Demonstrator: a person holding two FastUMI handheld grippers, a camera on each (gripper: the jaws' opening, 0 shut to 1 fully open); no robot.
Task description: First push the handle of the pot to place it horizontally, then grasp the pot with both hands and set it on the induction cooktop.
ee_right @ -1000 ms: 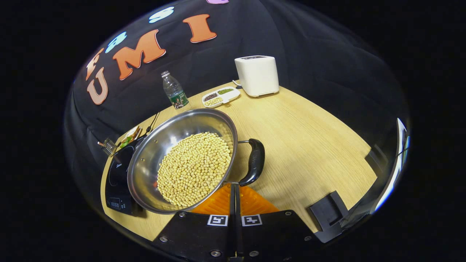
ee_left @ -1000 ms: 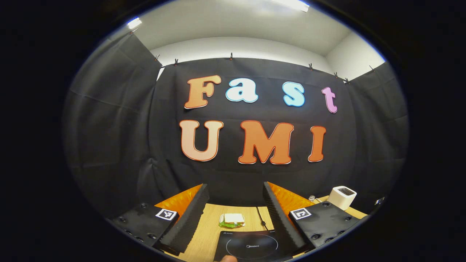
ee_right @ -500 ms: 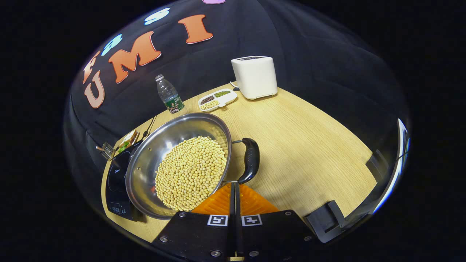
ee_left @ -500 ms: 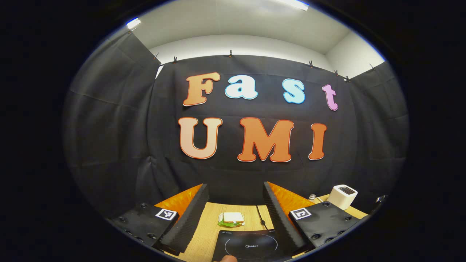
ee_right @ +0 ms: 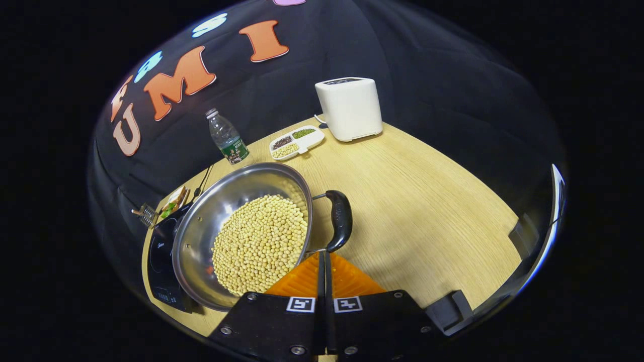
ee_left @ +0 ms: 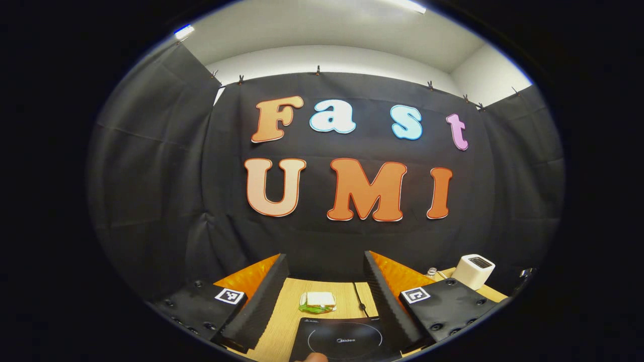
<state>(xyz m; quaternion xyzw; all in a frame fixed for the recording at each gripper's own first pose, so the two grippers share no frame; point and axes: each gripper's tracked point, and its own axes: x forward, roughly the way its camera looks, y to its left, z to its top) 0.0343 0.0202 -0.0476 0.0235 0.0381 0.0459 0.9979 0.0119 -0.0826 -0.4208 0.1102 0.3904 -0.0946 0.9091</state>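
Step 1, handle push. My right tool [ee_right: 324,259]: fingers pressed together, empty, tip just below pot handle [ee_right: 340,219]; contact unclear. Pot [ee_right: 241,231] w/ beans ahead-left, partly over cooktop [ee_right: 160,251] on bench [ee_right: 412,201]. My left tool [ee_left: 326,294]: wide apart, empty, cooktop [ee_left: 342,339] just ahead. Next: nudge handle sideways, I reckon.

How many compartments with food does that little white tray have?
3 in the white tray beside the toaster: green grains nearest the toaster, dark in the middle, pale yellow at the far end. None looks hidden.

L cam level at wall; R cam downward.
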